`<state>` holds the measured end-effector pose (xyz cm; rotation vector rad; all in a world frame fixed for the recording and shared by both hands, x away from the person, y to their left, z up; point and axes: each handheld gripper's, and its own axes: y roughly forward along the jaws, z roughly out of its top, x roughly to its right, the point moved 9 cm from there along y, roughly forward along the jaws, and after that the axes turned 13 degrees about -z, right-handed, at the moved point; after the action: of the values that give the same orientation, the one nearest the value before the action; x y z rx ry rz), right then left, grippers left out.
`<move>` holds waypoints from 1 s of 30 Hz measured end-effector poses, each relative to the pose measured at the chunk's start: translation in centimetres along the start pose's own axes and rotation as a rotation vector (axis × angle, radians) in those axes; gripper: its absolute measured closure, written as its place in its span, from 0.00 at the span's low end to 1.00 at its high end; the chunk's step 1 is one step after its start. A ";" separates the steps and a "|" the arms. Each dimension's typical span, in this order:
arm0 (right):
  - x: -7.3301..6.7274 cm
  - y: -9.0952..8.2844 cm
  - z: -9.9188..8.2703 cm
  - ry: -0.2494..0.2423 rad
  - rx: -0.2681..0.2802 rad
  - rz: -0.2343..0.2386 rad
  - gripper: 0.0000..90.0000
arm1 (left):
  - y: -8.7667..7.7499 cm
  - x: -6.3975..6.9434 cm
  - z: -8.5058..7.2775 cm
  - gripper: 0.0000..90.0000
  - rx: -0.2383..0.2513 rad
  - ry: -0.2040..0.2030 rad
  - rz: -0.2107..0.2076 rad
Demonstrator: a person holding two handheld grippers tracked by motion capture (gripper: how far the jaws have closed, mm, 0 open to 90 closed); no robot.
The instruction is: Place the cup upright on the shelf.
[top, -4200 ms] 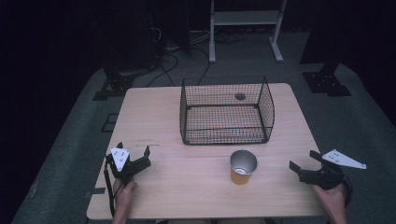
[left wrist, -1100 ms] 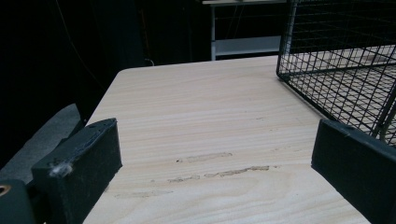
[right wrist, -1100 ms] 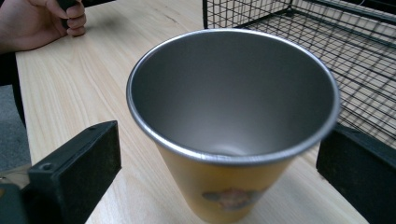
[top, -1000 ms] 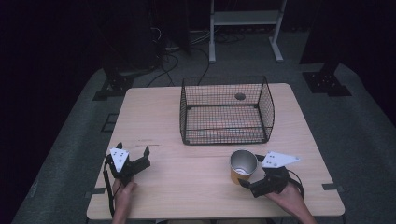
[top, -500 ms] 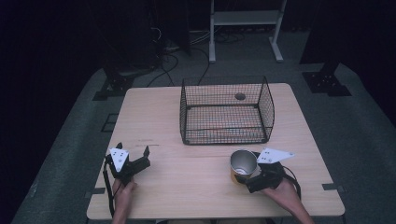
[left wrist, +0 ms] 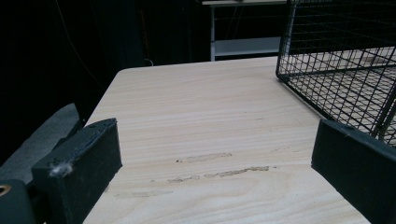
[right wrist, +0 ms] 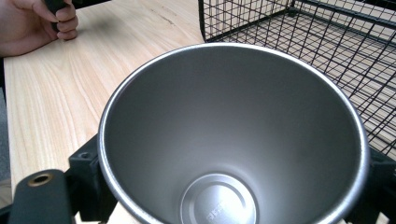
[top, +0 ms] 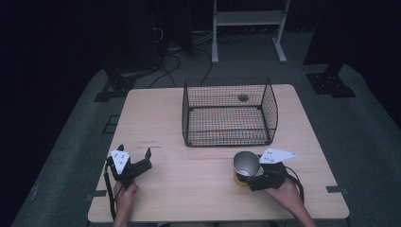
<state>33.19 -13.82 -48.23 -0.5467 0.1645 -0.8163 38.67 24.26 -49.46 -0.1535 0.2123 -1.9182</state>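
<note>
A steel cup (top: 247, 163) with an orange lower part stands upright on the wooden table (top: 189, 182), just in front of the wire basket (top: 227, 137). My right gripper (top: 245, 176) reaches in from the right, its jaws wide on either side of the cup. In the right gripper view the empty cup (right wrist: 233, 140) sits between the jaws of my right gripper (right wrist: 233, 182). My left gripper (top: 135, 150) rests at the table's front left, open and holding nothing. The left gripper view shows bare wood between the jaws of that gripper (left wrist: 215, 163).
The black wire basket (left wrist: 345, 70) stands at the table's middle back, open at the top, with a small dark round thing (top: 243, 98) seen through its far side. The person's left hand (right wrist: 32, 23) grips the other gripper's handle. A white rack (top: 248, 19) stands beyond the table.
The right gripper has moved left from the table's right edge up to the cup, and its jaws now stand around it. The left gripper and the cup have stayed put.
</note>
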 end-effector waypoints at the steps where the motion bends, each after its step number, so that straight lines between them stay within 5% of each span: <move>1: 0.0 0.0 0.0 0.000 -0.004 0.001 0.14 | 0.0 0.0 0.0 0.01 0.000 -0.001 0.000; 14: 0.7 -1.0 1.2 0.045 -0.012 0.061 0.14 | 0.0 0.0 0.0 0.01 -0.001 -0.002 0.000; 30: 1.5 -1.8 6.2 0.039 -0.001 0.127 0.14 | 0.0 0.0 0.0 0.01 -0.002 -0.003 -0.002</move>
<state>35.17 -13.46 -41.93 -0.5160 0.2329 -0.7033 38.67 24.26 -49.48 -0.1584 0.2119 -1.9196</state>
